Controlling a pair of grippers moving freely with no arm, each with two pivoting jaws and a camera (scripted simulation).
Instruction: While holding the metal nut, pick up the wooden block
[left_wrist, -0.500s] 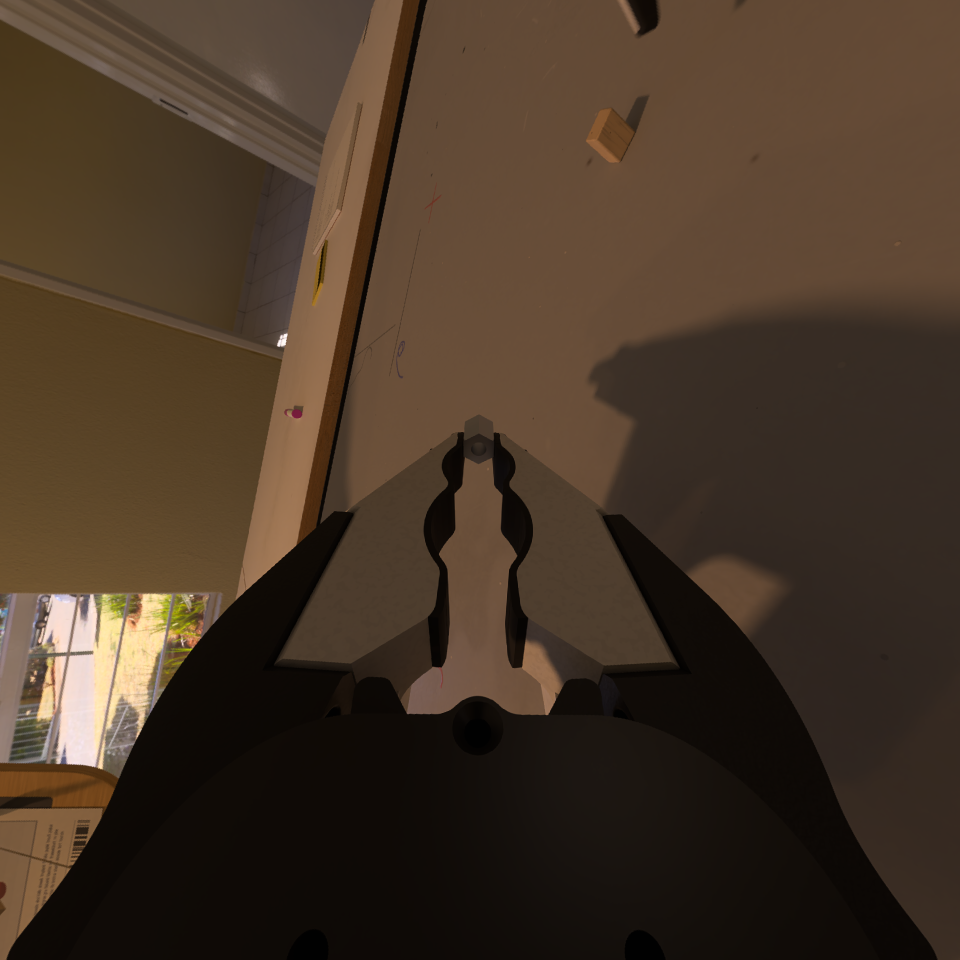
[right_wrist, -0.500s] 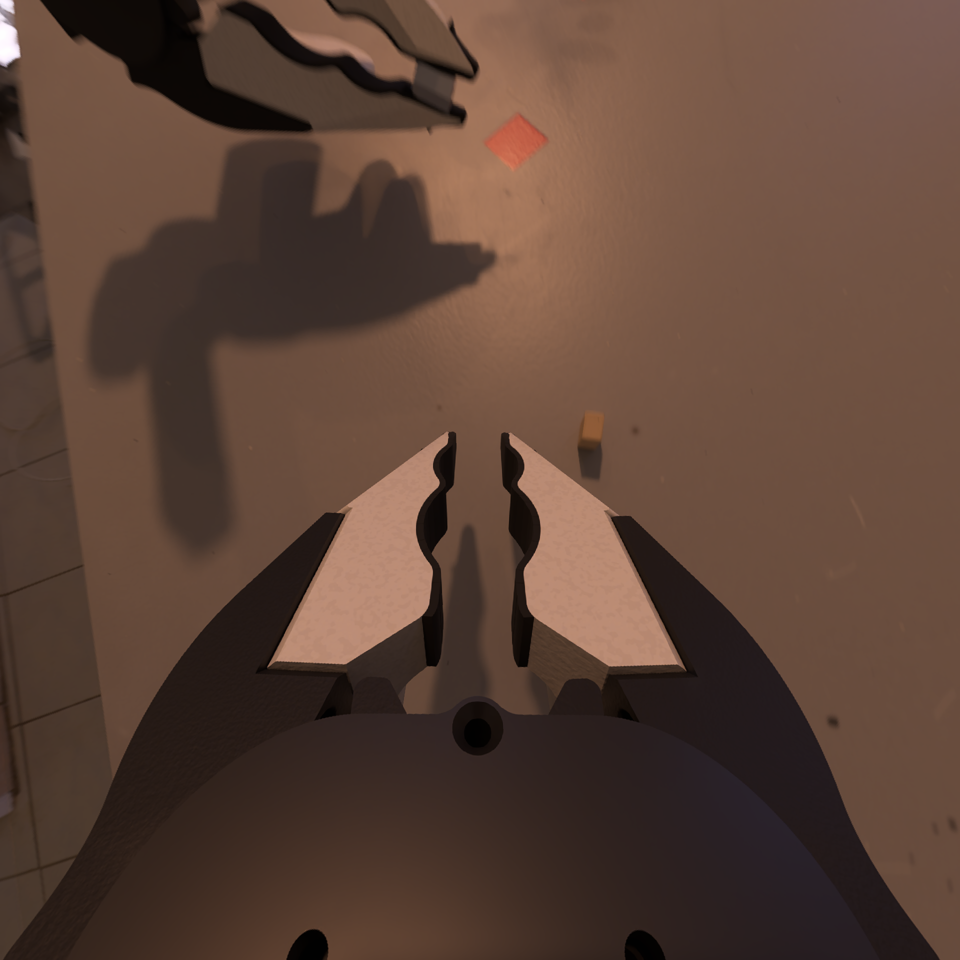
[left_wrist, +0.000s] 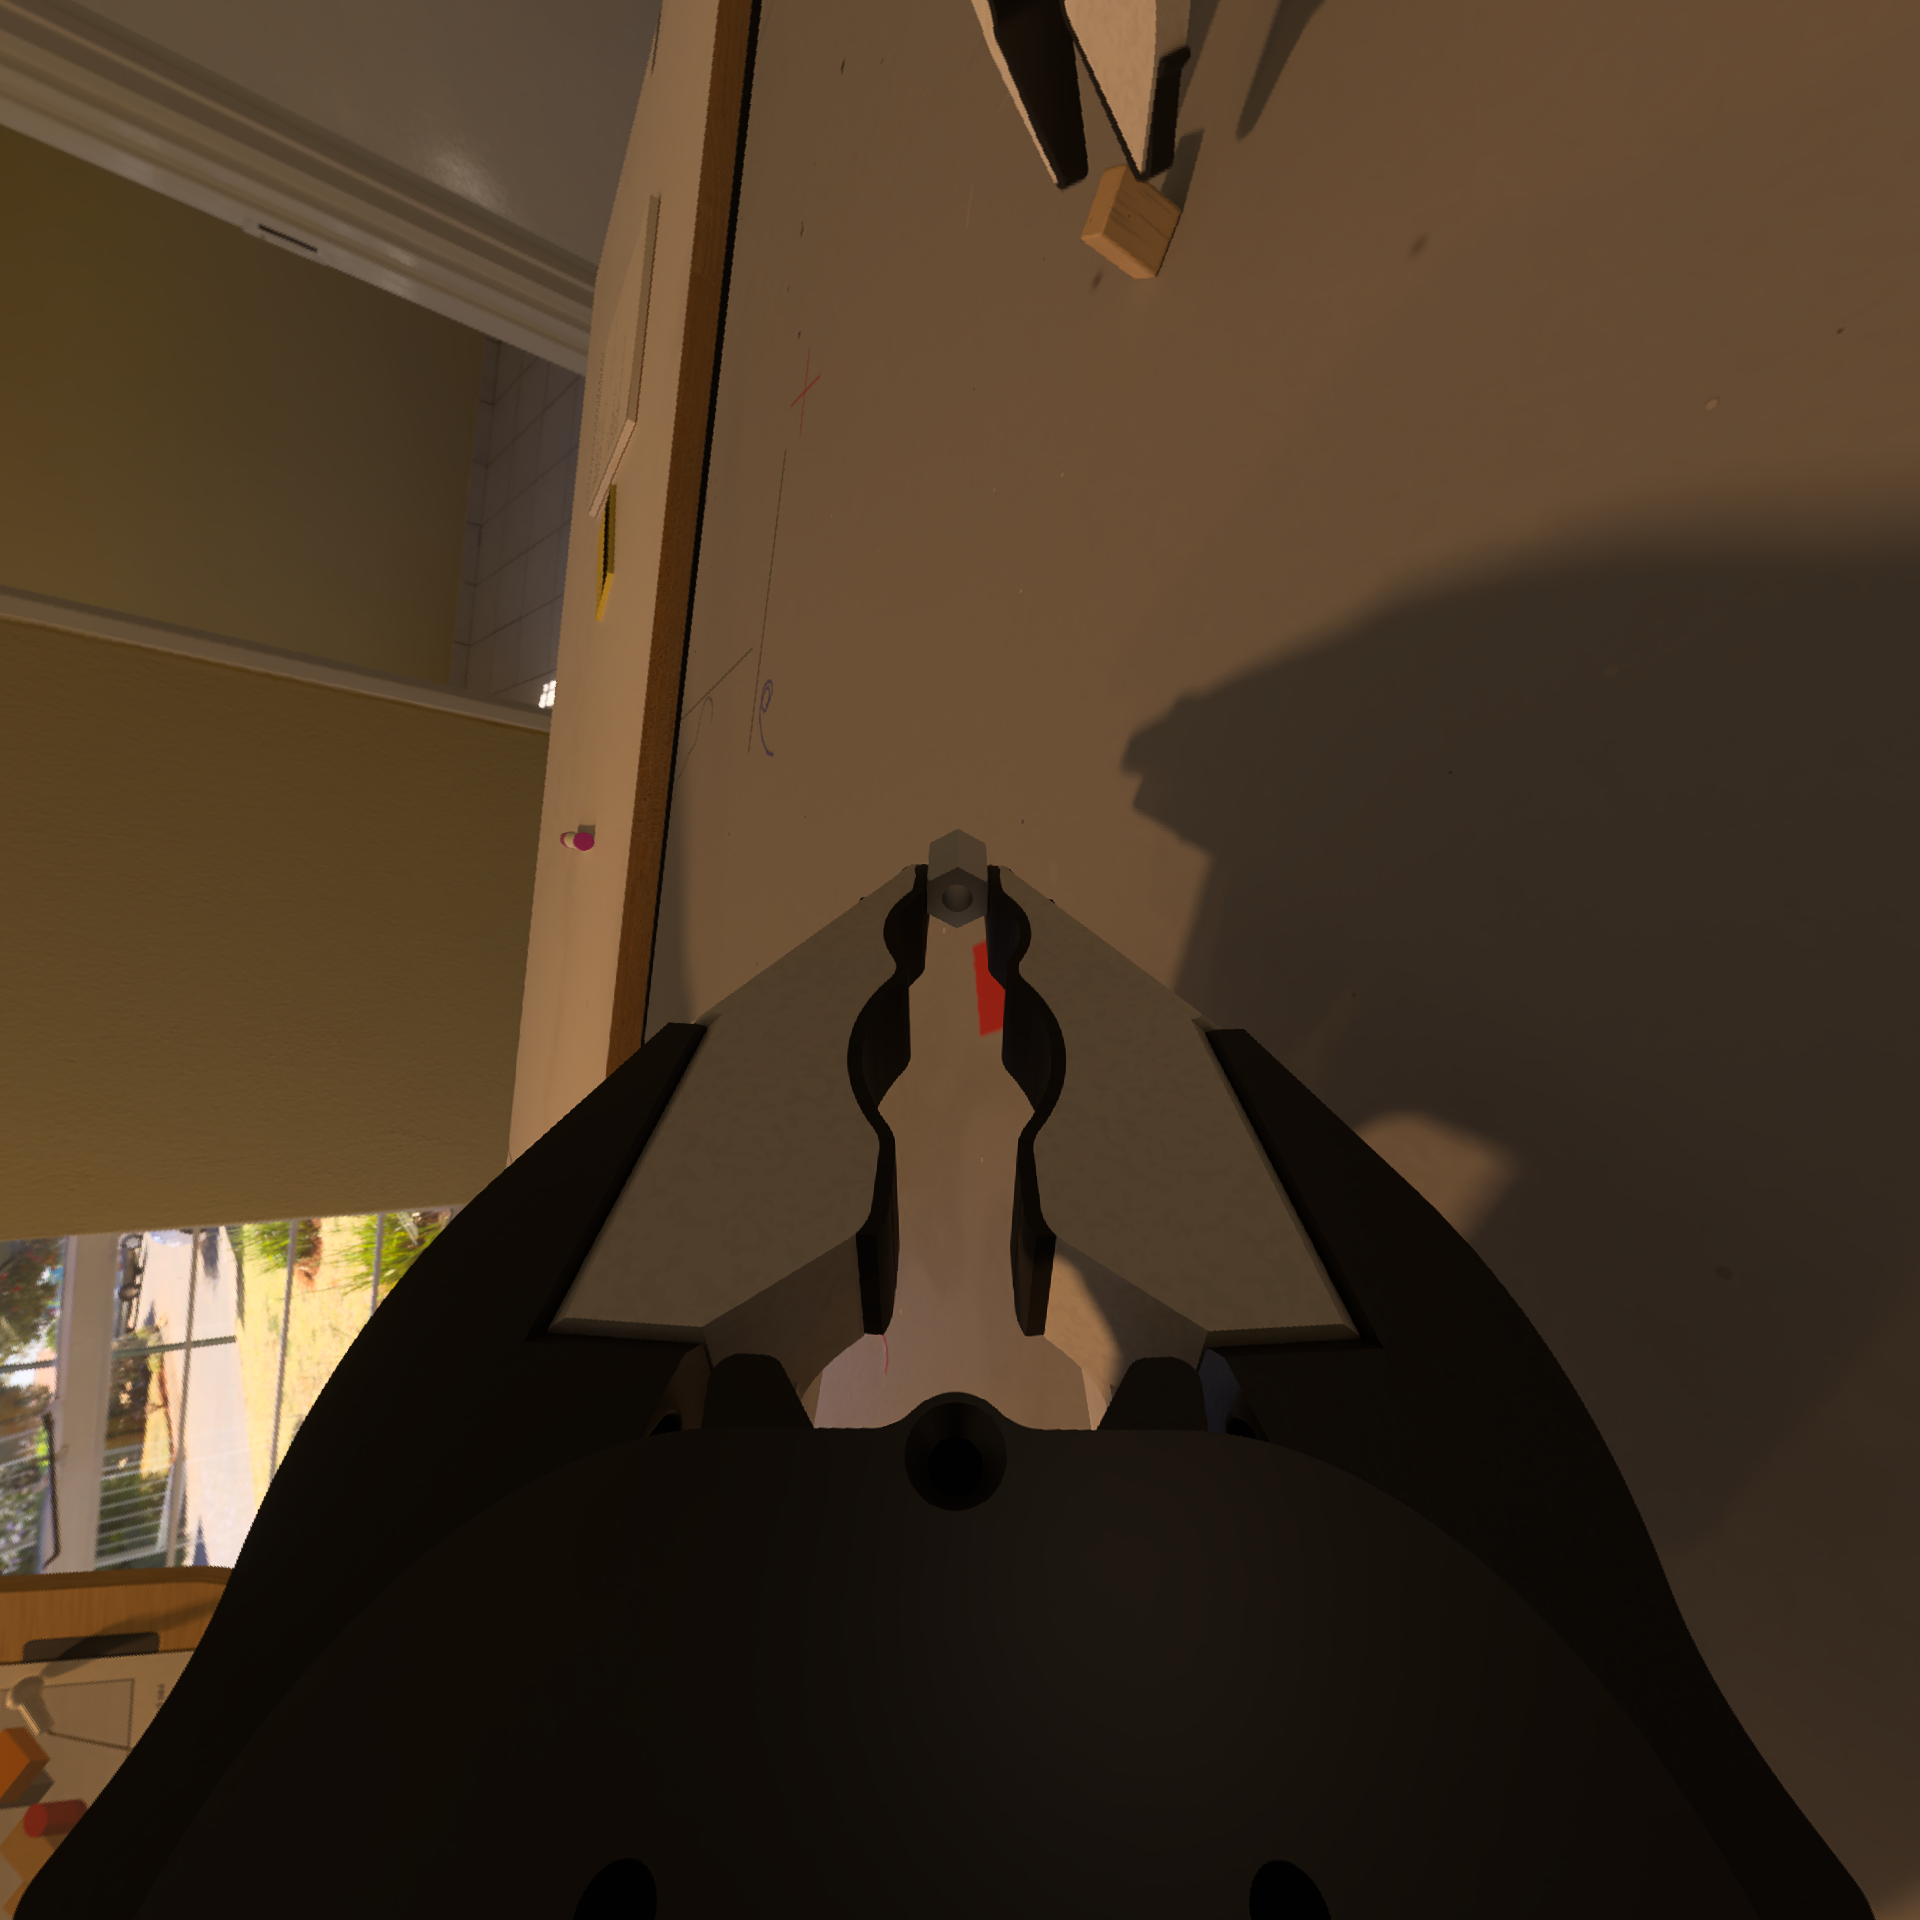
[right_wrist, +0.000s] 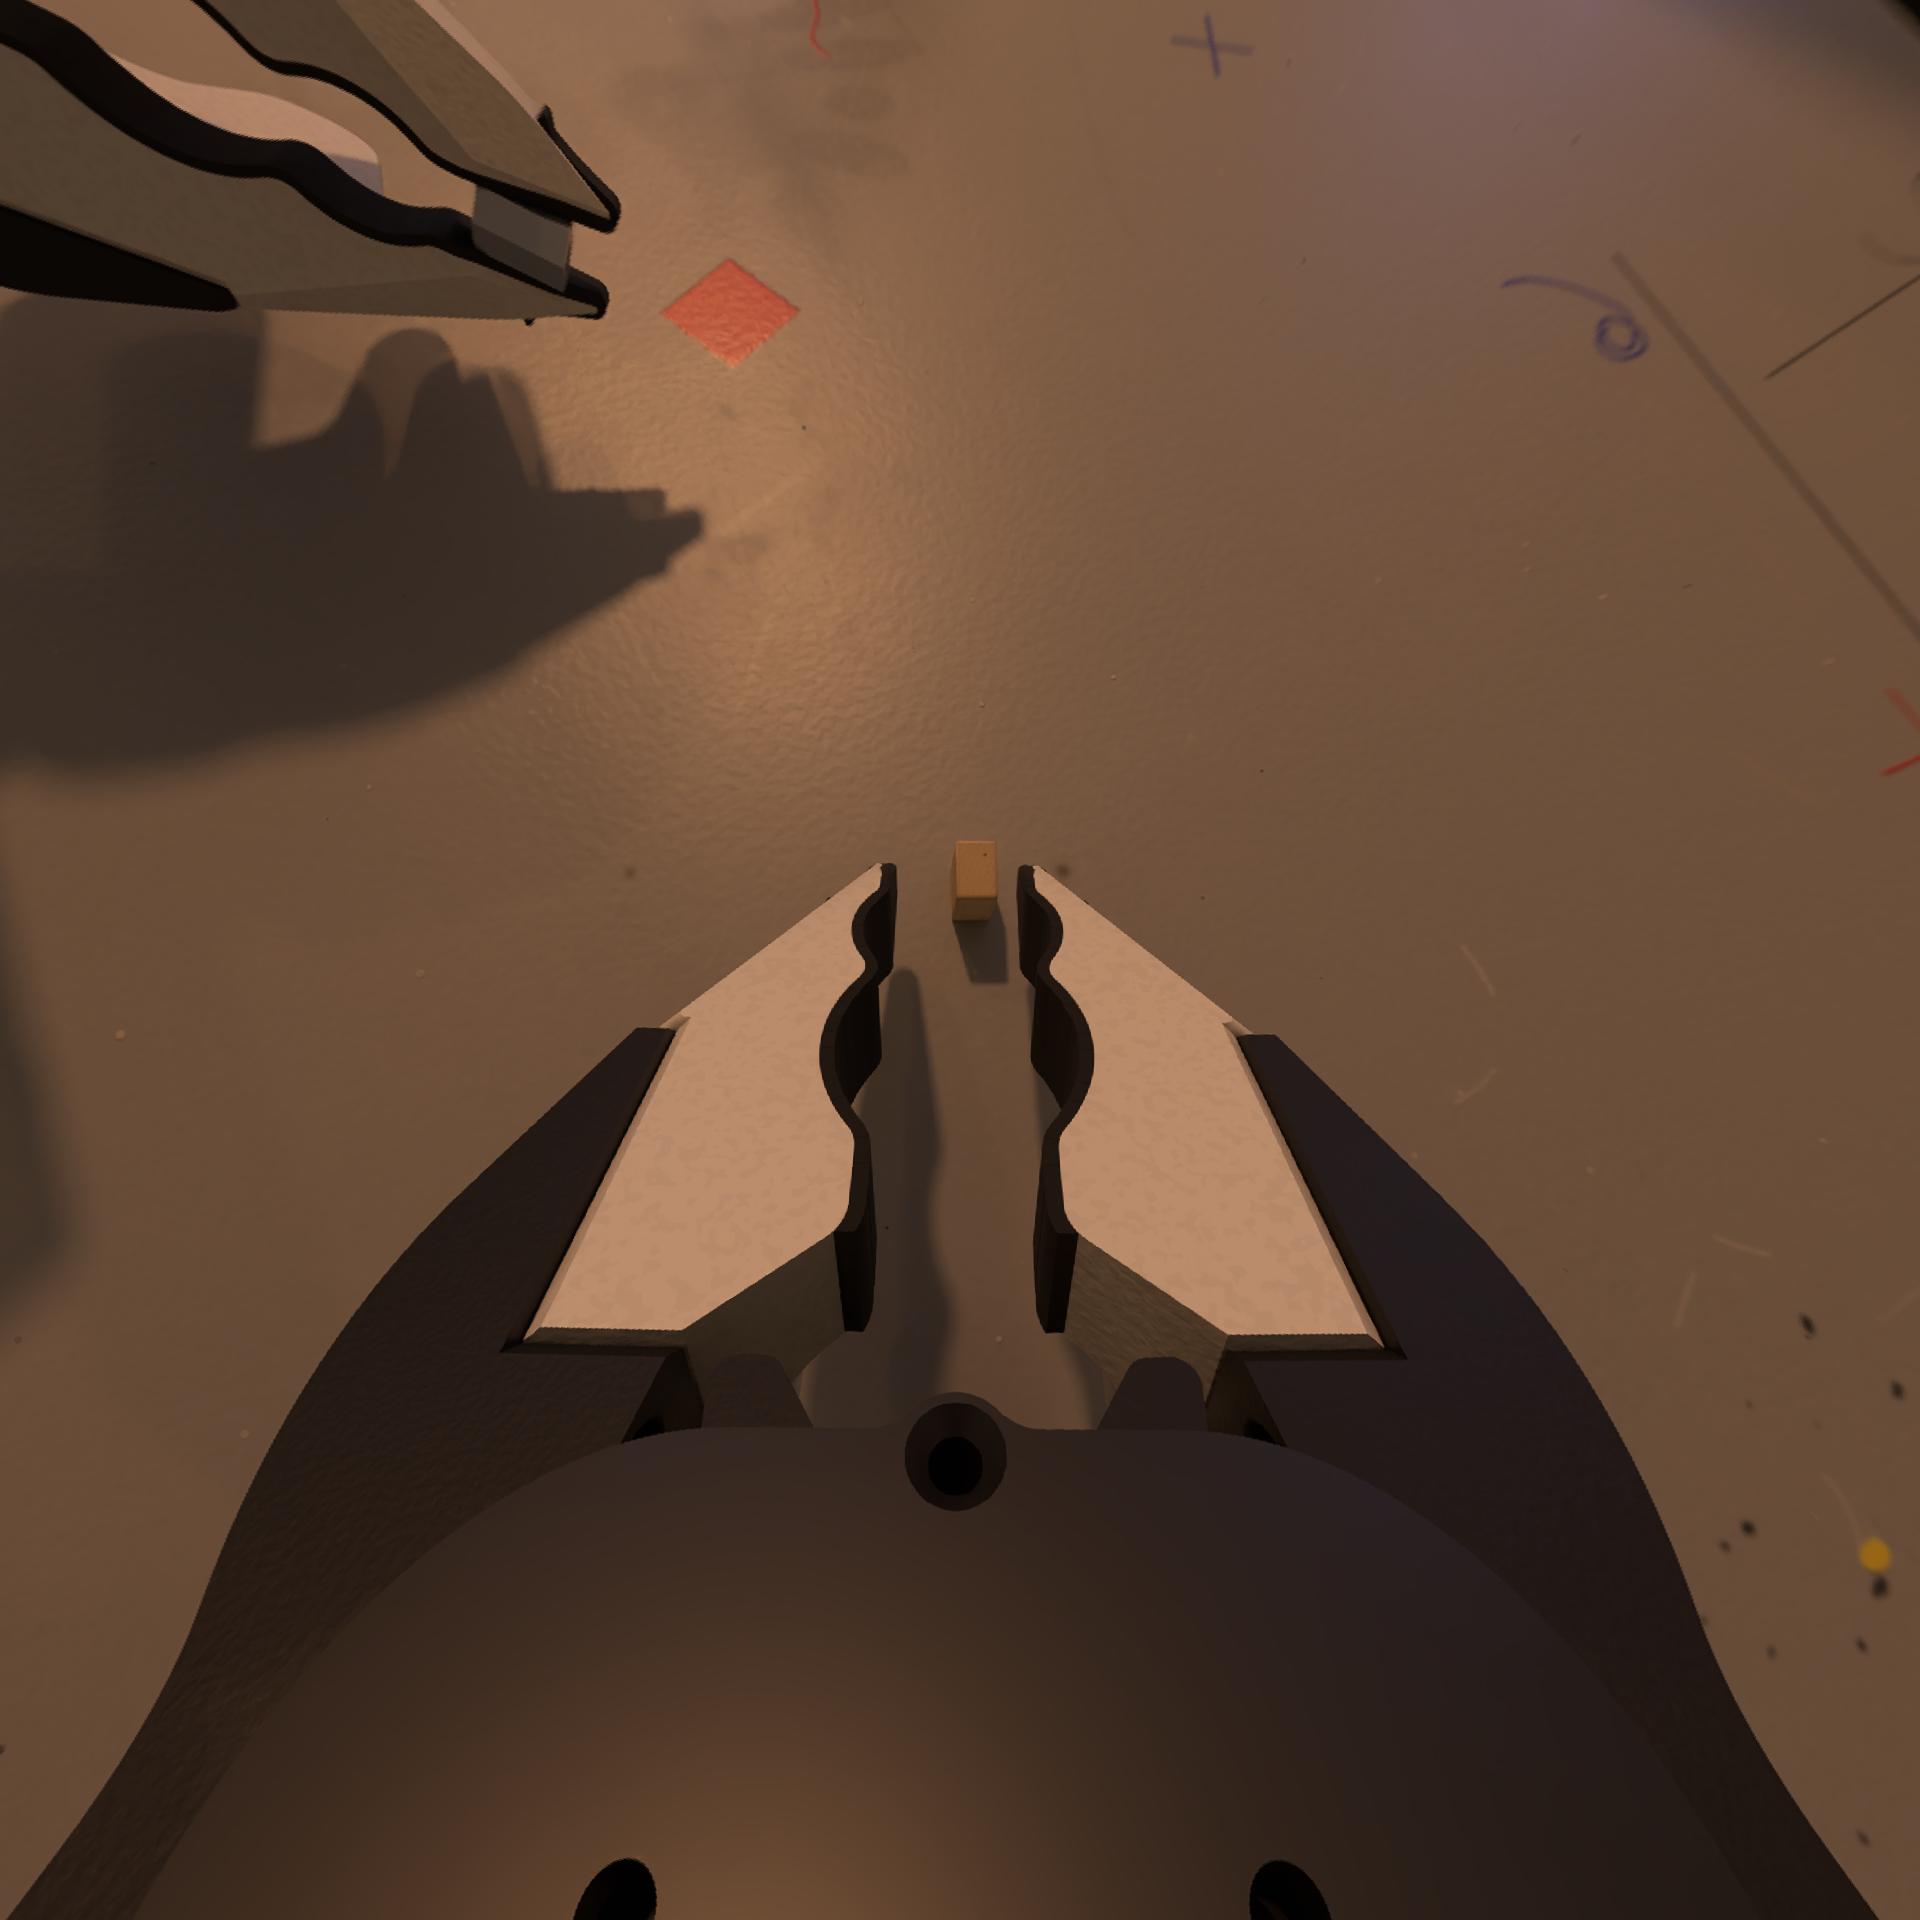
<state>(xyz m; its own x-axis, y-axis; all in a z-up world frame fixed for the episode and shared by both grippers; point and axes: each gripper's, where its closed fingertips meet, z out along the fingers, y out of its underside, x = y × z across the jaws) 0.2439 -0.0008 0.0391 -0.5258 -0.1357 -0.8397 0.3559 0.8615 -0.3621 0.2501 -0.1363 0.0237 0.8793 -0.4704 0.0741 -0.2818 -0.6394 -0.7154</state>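
My left gripper (left_wrist: 956, 883) is shut on a small grey metal nut (left_wrist: 956, 891), held at its fingertips above the table. It also shows in the right wrist view at the top left (right_wrist: 582, 255), with the nut (right_wrist: 520, 234) between its tips. The small wooden block (right_wrist: 974, 879) sits on the table, in line with the gap of my right gripper (right_wrist: 954, 883). My right gripper is open and empty, its tips above and on either side of the block. In the left wrist view the block (left_wrist: 1130, 223) lies at the top, just below the right gripper's fingers (left_wrist: 1117, 94).
A flat red square patch (right_wrist: 730, 312) lies on the brown table beyond the block, near the left gripper's tips. The table's wooden edge (left_wrist: 686, 582) runs along the left of the left wrist view, with a wall and window beyond. Pen marks are scattered on the table.
My right gripper has moved toward the block, so the block now lines up between its fingertips, and its fingers have opened wider. The left gripper still holds the nut.
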